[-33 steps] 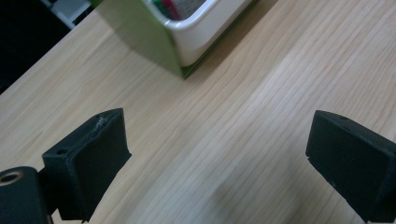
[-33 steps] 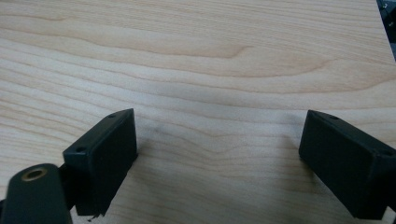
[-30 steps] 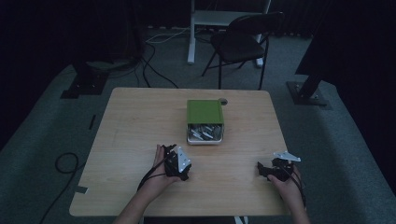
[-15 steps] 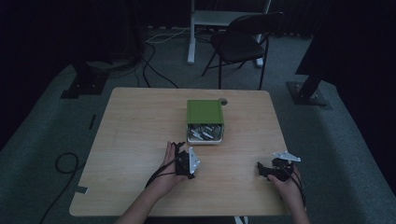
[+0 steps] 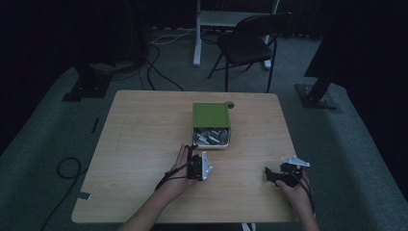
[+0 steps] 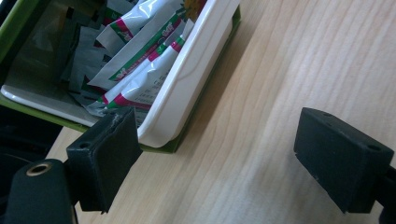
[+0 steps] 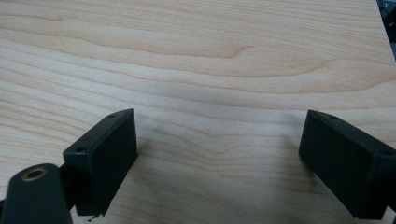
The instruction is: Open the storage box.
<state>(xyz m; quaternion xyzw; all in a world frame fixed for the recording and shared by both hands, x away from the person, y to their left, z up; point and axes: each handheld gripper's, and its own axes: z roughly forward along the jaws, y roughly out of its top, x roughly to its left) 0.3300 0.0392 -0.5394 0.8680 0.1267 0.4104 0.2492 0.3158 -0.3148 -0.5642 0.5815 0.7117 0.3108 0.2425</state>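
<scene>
Sachets (image 6: 140, 70) — white packets with green and red print — lie heaped in a white tray (image 6: 187, 88) that slides out of a green box (image 5: 210, 115), just above the middle of the high view. In the left gripper view the tray's near corner fills the upper left of the frame, with the sachets piled against its rim.

Left gripper (image 6: 229, 158) has its jaws spread wide with nothing between them, hovering just beside that corner. Right gripper (image 7: 224, 158) sits at the lower right of the high view, well apart from the box, its jaws also spread wide over bare wood.

Judging from this, the risk is a jaw catching the tray rim rather than a sachet, which could shove the tray or tip it out of its sleeve. The packets look slick and overlapped, so a pinch could lift several at once or slip off.

Pale wood-grain surface (image 5: 144, 144) — otherwise bare — stands on grey carpet in a dim room. A black folding chair (image 5: 250, 43) and a white stand (image 5: 231, 19) sit at the top of the frame, with cables (image 5: 159, 62) trailing on the floor at upper left.
</scene>
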